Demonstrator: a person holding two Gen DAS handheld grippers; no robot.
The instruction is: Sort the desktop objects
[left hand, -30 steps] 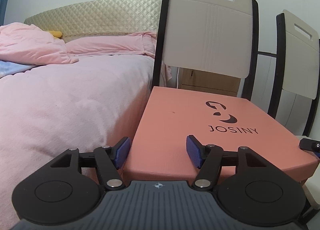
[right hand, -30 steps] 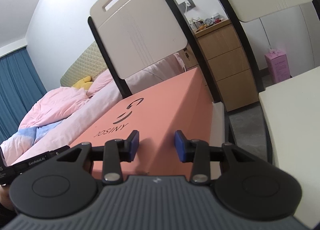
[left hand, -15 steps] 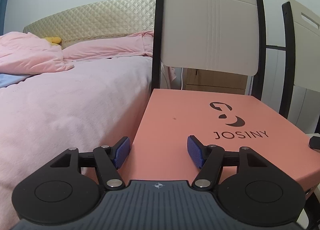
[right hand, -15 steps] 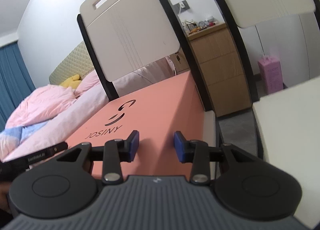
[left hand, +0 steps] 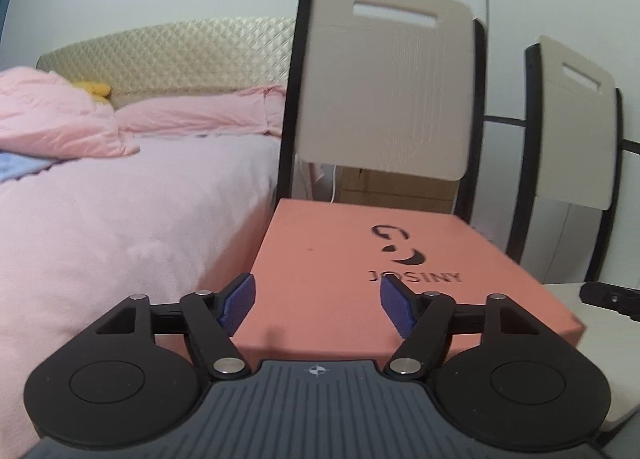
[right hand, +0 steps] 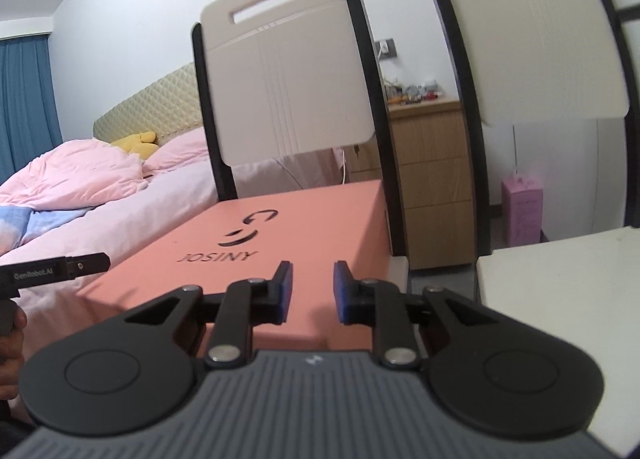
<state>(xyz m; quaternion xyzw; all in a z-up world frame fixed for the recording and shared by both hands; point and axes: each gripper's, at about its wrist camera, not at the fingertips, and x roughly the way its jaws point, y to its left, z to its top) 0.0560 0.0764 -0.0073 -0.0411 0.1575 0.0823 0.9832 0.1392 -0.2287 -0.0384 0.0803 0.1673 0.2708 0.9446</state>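
Observation:
A salmon-pink box [left hand: 340,255] printed JOSINY lies flat on a chair seat, right in front of both grippers. My left gripper [left hand: 317,287] hovers over the box's near left corner. Its jaws are opening and nothing is between the blue pads. My right gripper [right hand: 313,271] hangs above the near right part of the same box [right hand: 280,235], its pads drawn to a narrow gap with nothing in it. The tip of the left gripper [right hand: 60,269] shows at the left edge of the right wrist view, with a hand [right hand: 10,339] under it.
Behind the box stands a beige chair back [left hand: 384,91], with a second chair [left hand: 572,131] to its right. A pink bed [left hand: 120,219] fills the left. A white tabletop [right hand: 568,299] lies right, with a wooden drawer chest [right hand: 432,179] and a pink carton [right hand: 522,211] beyond.
Both grippers have lifted and drawn back a little from the box. The left jaws have spread wider, the right jaws have narrowed, and the right view has rolled level.

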